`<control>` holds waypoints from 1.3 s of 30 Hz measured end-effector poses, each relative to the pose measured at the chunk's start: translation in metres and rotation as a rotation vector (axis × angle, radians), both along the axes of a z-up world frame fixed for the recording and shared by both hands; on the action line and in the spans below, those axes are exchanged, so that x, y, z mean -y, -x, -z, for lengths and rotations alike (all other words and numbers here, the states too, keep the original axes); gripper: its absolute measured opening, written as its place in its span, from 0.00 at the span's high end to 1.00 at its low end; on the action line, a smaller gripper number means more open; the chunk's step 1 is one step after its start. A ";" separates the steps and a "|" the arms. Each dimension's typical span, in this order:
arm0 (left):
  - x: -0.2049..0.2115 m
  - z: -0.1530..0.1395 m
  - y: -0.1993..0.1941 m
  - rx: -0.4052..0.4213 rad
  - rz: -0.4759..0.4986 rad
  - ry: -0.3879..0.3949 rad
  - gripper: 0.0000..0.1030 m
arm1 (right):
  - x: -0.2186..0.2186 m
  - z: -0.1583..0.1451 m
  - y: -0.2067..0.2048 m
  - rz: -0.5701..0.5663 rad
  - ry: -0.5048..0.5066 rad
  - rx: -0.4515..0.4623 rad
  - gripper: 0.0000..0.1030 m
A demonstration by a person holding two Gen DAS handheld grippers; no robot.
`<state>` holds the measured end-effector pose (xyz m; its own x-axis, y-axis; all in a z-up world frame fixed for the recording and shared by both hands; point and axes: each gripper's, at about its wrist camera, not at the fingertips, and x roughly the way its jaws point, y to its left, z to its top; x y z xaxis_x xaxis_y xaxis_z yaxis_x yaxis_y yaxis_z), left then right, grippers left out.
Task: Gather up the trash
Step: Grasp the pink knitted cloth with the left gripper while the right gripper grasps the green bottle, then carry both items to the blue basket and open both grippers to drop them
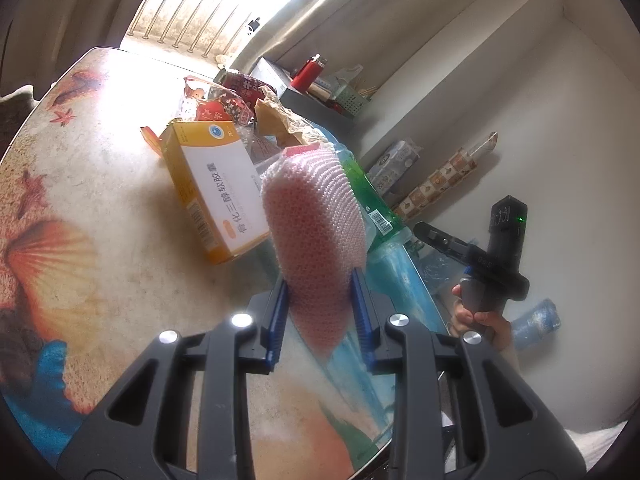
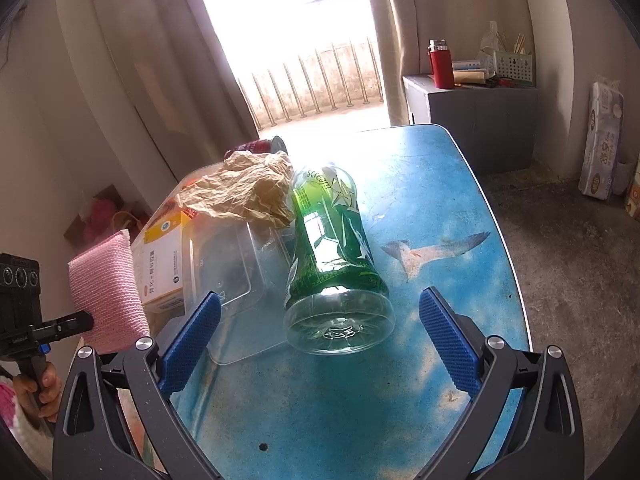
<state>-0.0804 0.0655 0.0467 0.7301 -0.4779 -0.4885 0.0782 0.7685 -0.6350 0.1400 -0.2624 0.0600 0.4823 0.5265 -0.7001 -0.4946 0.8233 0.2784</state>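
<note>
Your left tool has its blue pads pressed against both sides of the pink sponge, and the sponge stands up out of the grip, clear of the bench. In the right wrist view the same sponge sits at the far left, held off the bench edge.

Your right tool is wide open with nothing between its pads. It points at the base of the green bottle, which lies on its side on the blue part of the bench with its base toward you. The bottle does not touch either pad.

The rest of the trash lies in a cluster left of the bottle. A clear plastic tray lies just beside it, and a crumpled brown paper rests over the tray's far end, touching the bottle's shoulder. A yellow and white box lies near the sponge, with a red can behind the paper and torn wrappers at the far side of the pile.
</note>
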 end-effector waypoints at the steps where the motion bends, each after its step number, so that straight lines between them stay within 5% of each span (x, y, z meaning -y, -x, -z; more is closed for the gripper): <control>1: -0.003 0.001 0.004 0.002 -0.004 -0.012 0.73 | -0.003 0.000 -0.004 -0.008 0.013 0.007 0.06; 4: -0.005 0.003 0.016 -0.010 -0.016 -0.055 0.73 | -0.026 0.003 -0.024 -0.059 0.121 0.001 0.06; 6: -0.005 0.009 0.017 -0.034 0.006 -0.021 0.73 | -0.043 0.007 -0.043 -0.070 0.198 -0.017 0.28; 8: -0.005 0.013 0.016 -0.053 0.016 0.013 0.73 | -0.055 0.010 -0.061 -0.065 0.231 -0.044 0.39; 14: 0.011 0.010 0.022 -0.031 0.033 -0.033 0.72 | -0.084 0.042 -0.091 -0.087 0.409 -0.171 0.40; 19: 0.014 0.009 0.027 -0.023 0.042 -0.036 0.72 | -0.065 0.042 -0.089 0.021 0.324 -0.170 0.43; 25: 0.017 0.010 0.016 -0.072 0.035 -0.044 0.72 | -0.008 0.030 -0.062 0.098 0.081 -0.213 0.44; 31: 0.040 -0.011 0.009 -0.020 0.104 -0.064 0.72 | 0.052 0.008 -0.039 0.126 -0.058 -0.229 0.44; 35: 0.065 -0.027 0.005 0.015 0.166 -0.055 0.72 | 0.103 -0.013 0.002 0.139 -0.222 -0.201 0.44; 39: 0.096 -0.045 -0.002 0.068 0.269 -0.040 0.72 | 0.154 -0.032 0.058 0.219 -0.223 -0.105 0.44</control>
<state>-0.0787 -0.0306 0.0921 0.6115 -0.6402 -0.4650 0.3238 0.7387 -0.5912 0.0815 -0.4160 0.0924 0.5318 0.5643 -0.6315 -0.2716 0.8199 0.5039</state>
